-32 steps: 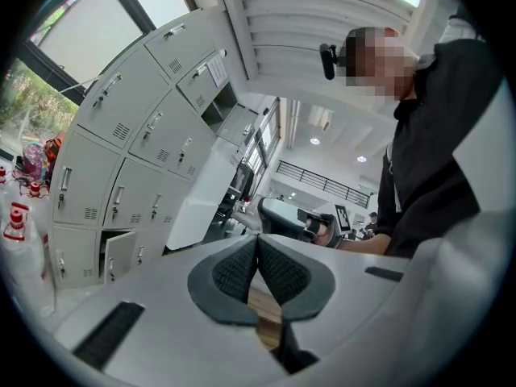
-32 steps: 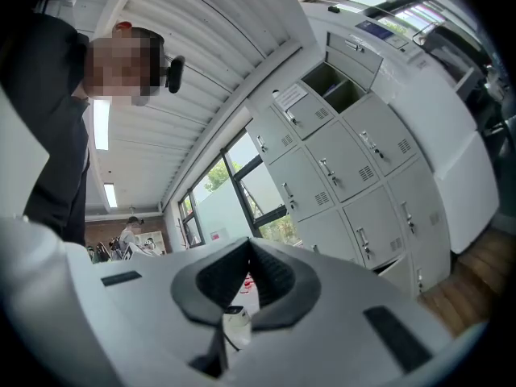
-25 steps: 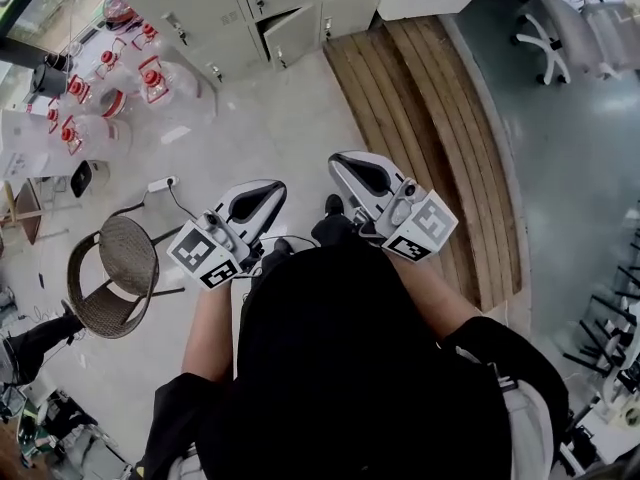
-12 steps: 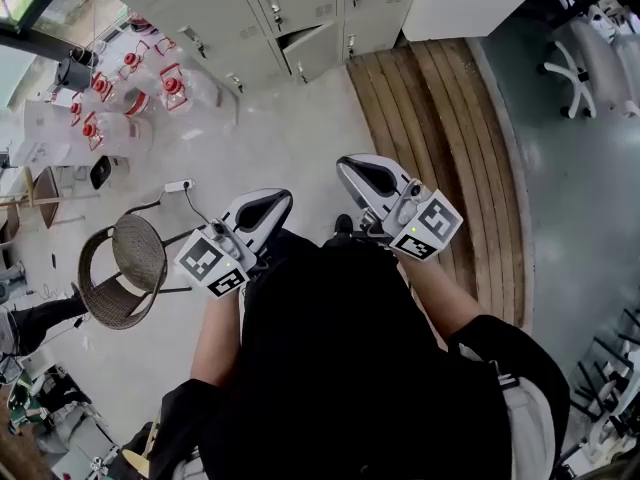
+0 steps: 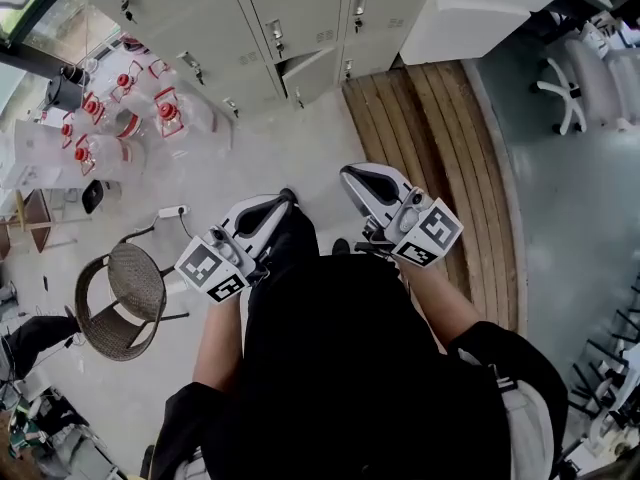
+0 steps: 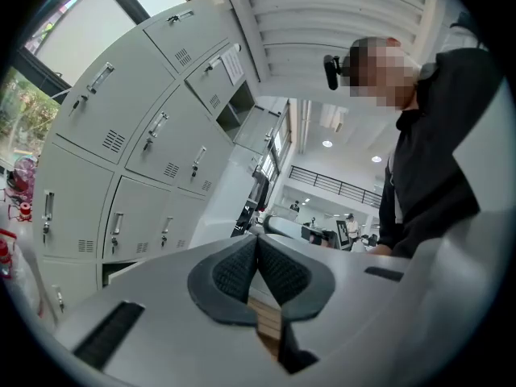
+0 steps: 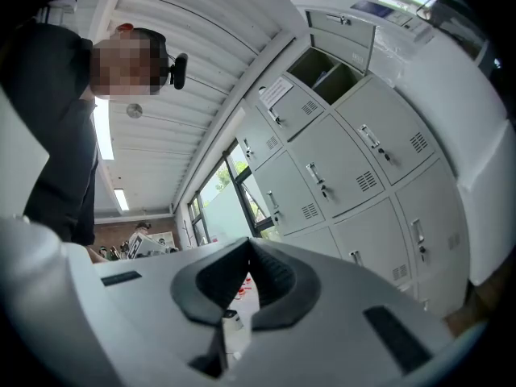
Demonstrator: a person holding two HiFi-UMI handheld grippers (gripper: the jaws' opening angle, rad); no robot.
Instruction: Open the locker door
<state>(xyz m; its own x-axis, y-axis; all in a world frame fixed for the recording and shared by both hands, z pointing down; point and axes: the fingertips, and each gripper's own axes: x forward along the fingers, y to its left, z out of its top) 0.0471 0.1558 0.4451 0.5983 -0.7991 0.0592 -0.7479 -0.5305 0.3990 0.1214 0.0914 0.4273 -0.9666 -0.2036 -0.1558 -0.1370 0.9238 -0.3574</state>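
A bank of pale grey metal lockers (image 5: 250,8) fills the top edge of the head view. One bottom-row locker door (image 5: 312,73) stands slightly ajar, with a dark gap along its upper edge. The other doors near it sit flush. In both gripper views the same bank rises overhead, and one open compartment (image 7: 326,71) shows in an upper row.

Pale stone floor (image 5: 270,158) lies bare between the person and the foot of the lockers, giving open room straight ahead. To the right, a strip of brown wooden planks (image 5: 440,158) runs from the locker base back alongside the person. A white block (image 5: 490,8) closes off the far end of the planks. To the left, clear water jugs with red caps (image 5: 125,93) crowd the floor at the locker base. A round wicker chair (image 5: 135,283) stands nearer, well apart from the left arm.

The left gripper (image 5: 280,200) and right gripper (image 5: 350,175) are held side by side in front of the body. Both point towards the lockers but are well apart from them and touch nothing. In its own view the left gripper (image 6: 258,244) has its fingers pressed together at the tips, with nothing between them. The right gripper (image 7: 248,248) shows the same, its dark ribbed fingers (image 7: 278,276) meeting with nothing held.
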